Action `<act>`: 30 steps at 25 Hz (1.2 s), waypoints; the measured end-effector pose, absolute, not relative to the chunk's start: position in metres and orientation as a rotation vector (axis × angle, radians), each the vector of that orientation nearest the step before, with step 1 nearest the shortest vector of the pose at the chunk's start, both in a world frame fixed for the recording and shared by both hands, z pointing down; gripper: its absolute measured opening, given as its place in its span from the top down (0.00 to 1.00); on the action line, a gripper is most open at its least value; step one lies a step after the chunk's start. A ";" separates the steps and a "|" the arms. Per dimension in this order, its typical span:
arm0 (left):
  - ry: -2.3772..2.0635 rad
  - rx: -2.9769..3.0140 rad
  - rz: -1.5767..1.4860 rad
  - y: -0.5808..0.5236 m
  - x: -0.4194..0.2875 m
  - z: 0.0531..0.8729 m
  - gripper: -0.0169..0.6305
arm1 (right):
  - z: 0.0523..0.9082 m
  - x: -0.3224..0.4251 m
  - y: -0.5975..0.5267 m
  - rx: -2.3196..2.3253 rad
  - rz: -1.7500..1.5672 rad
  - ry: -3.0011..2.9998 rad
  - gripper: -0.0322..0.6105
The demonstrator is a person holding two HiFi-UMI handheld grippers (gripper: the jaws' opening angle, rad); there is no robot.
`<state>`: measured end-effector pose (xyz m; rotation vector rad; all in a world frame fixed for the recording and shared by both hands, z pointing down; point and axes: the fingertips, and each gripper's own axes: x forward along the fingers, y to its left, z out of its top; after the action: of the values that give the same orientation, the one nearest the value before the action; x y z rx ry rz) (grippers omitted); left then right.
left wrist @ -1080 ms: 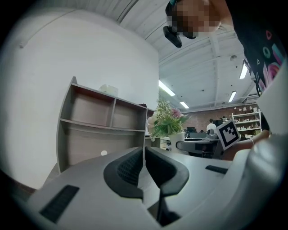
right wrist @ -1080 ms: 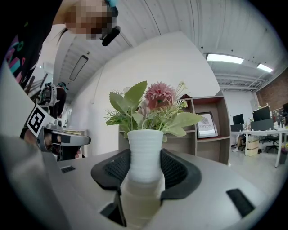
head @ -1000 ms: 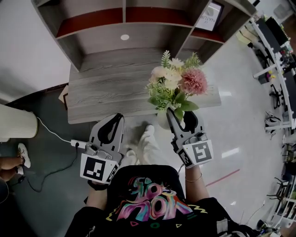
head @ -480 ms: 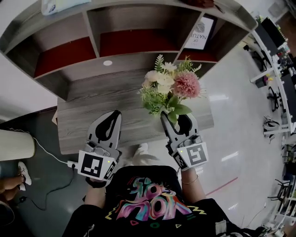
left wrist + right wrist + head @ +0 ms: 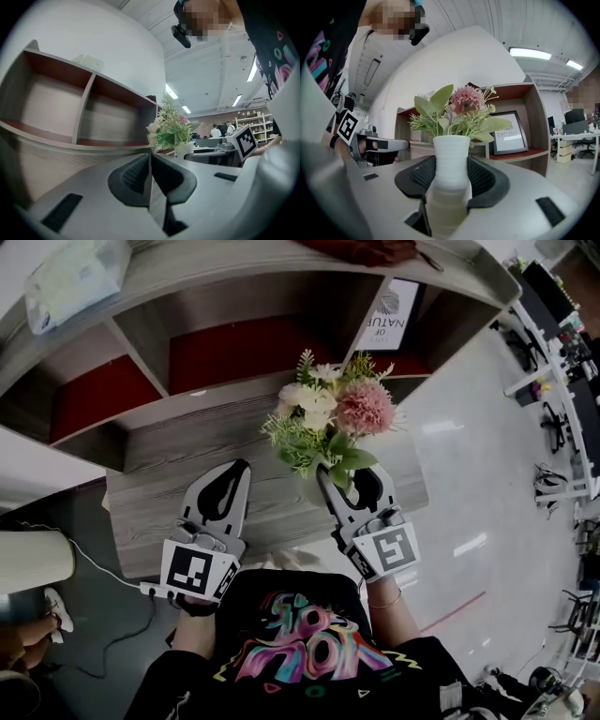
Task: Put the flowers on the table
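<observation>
A white ribbed vase [image 5: 450, 161] with a bouquet of pink and cream flowers [image 5: 328, 418] stands upright between the jaws of my right gripper [image 5: 347, 479], which is shut on the vase's body. In the head view the bouquet hangs over the near right part of the grey wooden table [image 5: 178, 498]. The vase itself is hidden by leaves there. My left gripper [image 5: 225, 486] is over the table's near edge, its jaws shut with nothing between them. From the left gripper view the flowers [image 5: 174, 127] show to the right.
An open wooden shelf unit [image 5: 216, 343] with red-backed compartments stands along the table's far side. A framed print [image 5: 386, 317] leans in its right compartment. A pale packet [image 5: 75, 277] lies on the shelf top. Shiny floor [image 5: 469, 474] lies to the right.
Both grippers and the vase have moved forward, from in front of the table's near edge to over the table. The shelf unit now fills more of the head view.
</observation>
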<state>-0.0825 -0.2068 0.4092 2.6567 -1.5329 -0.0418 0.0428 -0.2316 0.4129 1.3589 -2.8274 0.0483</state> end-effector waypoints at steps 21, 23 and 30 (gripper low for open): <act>-1.357 2.731 -0.022 -0.220 -0.069 0.425 0.92 | 0.434 0.051 -0.235 1.462 0.003 -2.727 0.60; -1.353 2.727 -0.017 -0.220 -0.070 0.424 0.92 | 0.430 0.048 -0.237 1.457 -0.009 -2.733 0.60; -1.342 2.704 0.024 -0.215 -0.064 0.412 0.92 | 0.411 0.045 -0.238 1.457 -0.026 -2.796 0.60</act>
<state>-0.0644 -0.2153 0.4121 2.7039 -1.3421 0.0243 0.0446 -0.2377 0.4112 1.4567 -2.7963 -0.0259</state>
